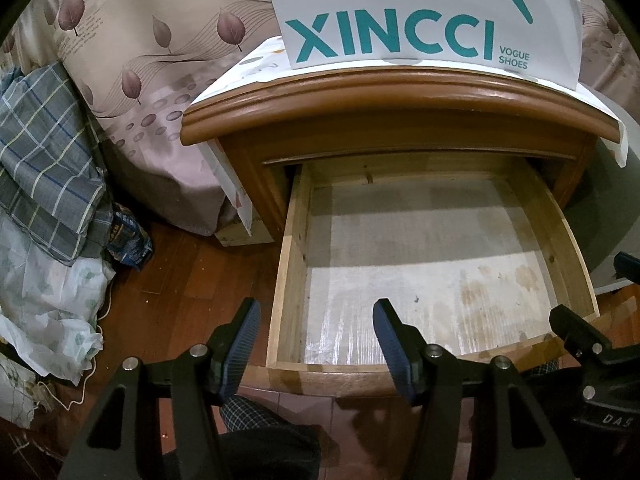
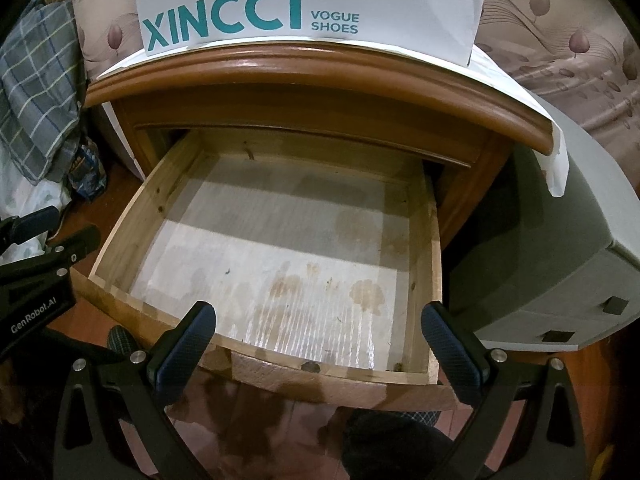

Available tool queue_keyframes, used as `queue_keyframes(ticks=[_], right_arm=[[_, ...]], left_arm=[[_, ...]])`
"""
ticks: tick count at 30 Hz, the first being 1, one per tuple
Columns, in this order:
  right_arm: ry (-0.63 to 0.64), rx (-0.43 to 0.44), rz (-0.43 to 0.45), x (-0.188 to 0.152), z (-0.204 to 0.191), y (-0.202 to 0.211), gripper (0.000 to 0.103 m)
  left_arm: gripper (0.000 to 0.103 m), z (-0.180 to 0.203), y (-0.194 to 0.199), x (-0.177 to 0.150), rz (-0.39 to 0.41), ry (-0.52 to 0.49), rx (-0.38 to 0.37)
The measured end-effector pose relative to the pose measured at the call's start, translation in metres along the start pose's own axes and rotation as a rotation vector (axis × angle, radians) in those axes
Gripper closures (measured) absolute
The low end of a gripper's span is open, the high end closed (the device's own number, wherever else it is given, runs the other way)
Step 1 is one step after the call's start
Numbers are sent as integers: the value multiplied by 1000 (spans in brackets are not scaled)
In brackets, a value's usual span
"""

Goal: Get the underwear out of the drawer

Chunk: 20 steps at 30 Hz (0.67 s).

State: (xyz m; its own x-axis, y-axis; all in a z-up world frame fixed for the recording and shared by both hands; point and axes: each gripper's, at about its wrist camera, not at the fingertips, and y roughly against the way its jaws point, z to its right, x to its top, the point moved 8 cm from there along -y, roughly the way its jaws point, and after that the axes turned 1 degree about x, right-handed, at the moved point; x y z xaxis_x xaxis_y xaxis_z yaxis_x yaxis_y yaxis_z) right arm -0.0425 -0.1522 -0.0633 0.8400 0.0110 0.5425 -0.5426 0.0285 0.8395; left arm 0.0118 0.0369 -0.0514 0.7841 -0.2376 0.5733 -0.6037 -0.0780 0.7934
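The wooden drawer of a bedside cabinet is pulled out; it also shows in the right wrist view. Its pale, stained bottom is bare and no underwear shows in it. My left gripper is open and empty above the drawer's front left corner. My right gripper is open and empty above the drawer's front edge. The right gripper's body shows at the lower right in the left wrist view. The left gripper's body shows at the left in the right wrist view.
A white XINCCI shoe box stands on the cabinet top. A bed with a leaf-print sheet lies behind. Plaid cloth and plastic bags pile at the left on the wooden floor. A grey box stands right of the cabinet.
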Motion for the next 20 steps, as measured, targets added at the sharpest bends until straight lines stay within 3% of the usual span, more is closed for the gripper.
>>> queue_keyframes(ticks=[20], right_arm=[[3, 1, -3, 0, -2, 0, 2]], left_arm=[[43, 4, 1, -1, 6, -19, -7]])
